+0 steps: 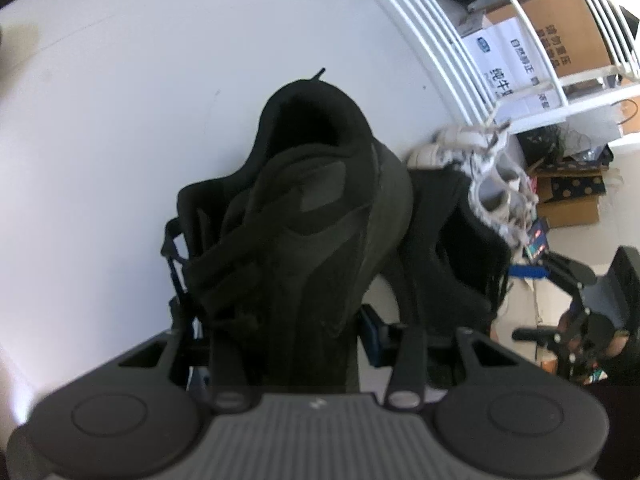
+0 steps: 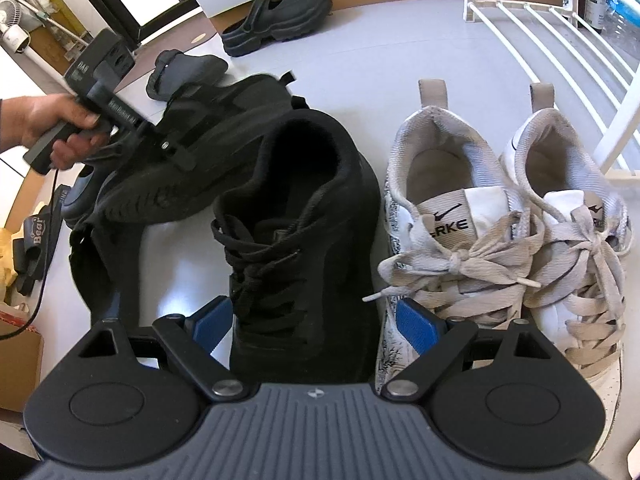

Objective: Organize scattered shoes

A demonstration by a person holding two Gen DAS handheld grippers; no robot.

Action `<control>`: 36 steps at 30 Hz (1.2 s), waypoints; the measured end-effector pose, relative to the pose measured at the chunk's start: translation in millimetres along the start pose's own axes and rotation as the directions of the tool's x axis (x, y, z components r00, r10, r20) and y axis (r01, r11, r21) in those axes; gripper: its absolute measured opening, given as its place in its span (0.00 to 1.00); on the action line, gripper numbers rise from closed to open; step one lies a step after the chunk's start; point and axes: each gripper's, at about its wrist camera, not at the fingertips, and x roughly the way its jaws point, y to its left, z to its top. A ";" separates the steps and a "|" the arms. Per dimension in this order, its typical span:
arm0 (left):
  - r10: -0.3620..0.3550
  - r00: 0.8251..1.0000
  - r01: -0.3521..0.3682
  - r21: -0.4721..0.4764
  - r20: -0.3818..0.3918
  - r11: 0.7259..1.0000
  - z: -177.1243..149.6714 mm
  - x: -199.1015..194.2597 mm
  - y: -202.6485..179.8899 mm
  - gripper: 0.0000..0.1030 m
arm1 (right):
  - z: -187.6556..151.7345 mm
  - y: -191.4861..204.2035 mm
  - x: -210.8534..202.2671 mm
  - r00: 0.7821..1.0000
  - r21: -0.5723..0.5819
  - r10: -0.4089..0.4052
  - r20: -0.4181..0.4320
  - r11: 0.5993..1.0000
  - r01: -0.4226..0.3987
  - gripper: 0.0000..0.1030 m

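Done: white pair (image 2: pixel 508 220) and one black sneaker (image 2: pixel 304 216) lined up beside rack (image 2: pixel 560 40) | now: left gripper (image 2: pixel 160 140) jaws pinching second black sneaker (image 1: pixel 296 216), off floor (image 2: pixel 380 40); right gripper (image 2: pixel 316 324) jaws spread around placed one | left: black clog (image 2: pixel 276 20), grey shoe (image 2: pixel 188 68).

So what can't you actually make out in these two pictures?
- Left tool: in the left wrist view the black sneaker it carries hides its fingertips.
- Toe of the standing black sneaker: right wrist view, cut off behind the right tool.
- Brand on the white sneakers: right wrist view, laces cover part of the lettering.
- Box print on the white rack: left wrist view, too small and blurred.
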 end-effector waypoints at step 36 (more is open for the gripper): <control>0.114 0.993 -0.114 -0.046 -0.008 0.992 -49.2 -7.3 -9.8 0.64 | 24.2 38.0 6.6 0.998 0.006 0.049 0.049 0.999 -0.050 0.89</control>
